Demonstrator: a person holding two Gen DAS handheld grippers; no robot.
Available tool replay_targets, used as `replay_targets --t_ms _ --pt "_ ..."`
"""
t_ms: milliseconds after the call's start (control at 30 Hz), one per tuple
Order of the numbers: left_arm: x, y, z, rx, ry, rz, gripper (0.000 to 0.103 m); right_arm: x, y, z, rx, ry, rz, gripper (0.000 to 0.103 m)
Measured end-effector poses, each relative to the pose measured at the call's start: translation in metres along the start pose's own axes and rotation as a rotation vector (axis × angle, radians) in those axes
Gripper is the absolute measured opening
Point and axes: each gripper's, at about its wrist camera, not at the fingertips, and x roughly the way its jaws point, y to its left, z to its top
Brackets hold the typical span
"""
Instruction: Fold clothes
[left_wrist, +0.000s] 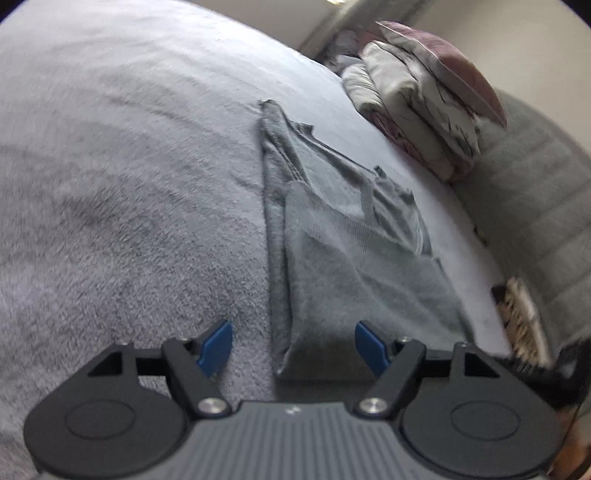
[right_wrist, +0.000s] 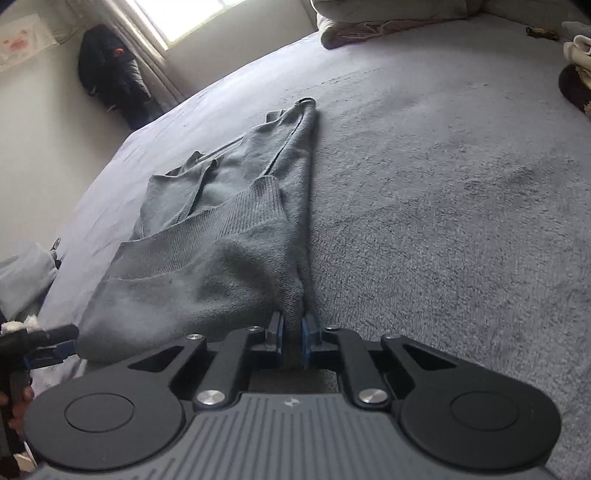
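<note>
right gripper (right_wrist: 292, 326) is clamped on the near corner of the grey sweater (right_wrist: 221, 236), probably to drag that edge over for the next fold. left gripper (left_wrist: 293, 345) hangs wide open, holding nothing. sweater's lying half-folded on the bed (right_wrist: 443, 203).

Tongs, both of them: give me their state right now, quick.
Left tongs: open, holding nothing.
Right tongs: closed on the near edge of the grey sweater.
</note>
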Motion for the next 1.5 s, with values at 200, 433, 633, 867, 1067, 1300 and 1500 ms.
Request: replay_targets --t_ms 200,433,633,867,1067,1300,1500 --pt "-0.005 0.010 0.007 -0.063 0.059 -0.074 0.082 -0.012 -0.012 0.009 0.117 0.033 0.031 0.041" --pt "0.007 0.030 0.011 -0.240 0.115 -0.224 0.083 -0.002 -0.032 0.007 0.270 0.109 0.115 0.041" --pt "0.022 0.043 0.011 -0.338 0.117 -0.346 0.083 0.009 -0.049 0.005 0.414 0.127 0.229 0.041" --pt "0.028 0.029 0.009 -0.281 0.100 -0.364 0.083 0.015 -0.046 0.007 0.442 0.127 0.274 0.041" --pt "0.035 0.021 0.012 -0.264 0.099 -0.348 0.072 0.015 -0.038 0.007 0.415 0.121 0.266 0.041" --pt "0.045 0.026 0.012 -0.316 0.113 -0.312 0.029 0.016 -0.036 0.007 0.383 0.112 0.259 0.040" --pt "0.048 0.026 0.009 -0.332 0.109 -0.292 0.019 0.019 -0.031 0.007 0.344 0.105 0.223 0.023"
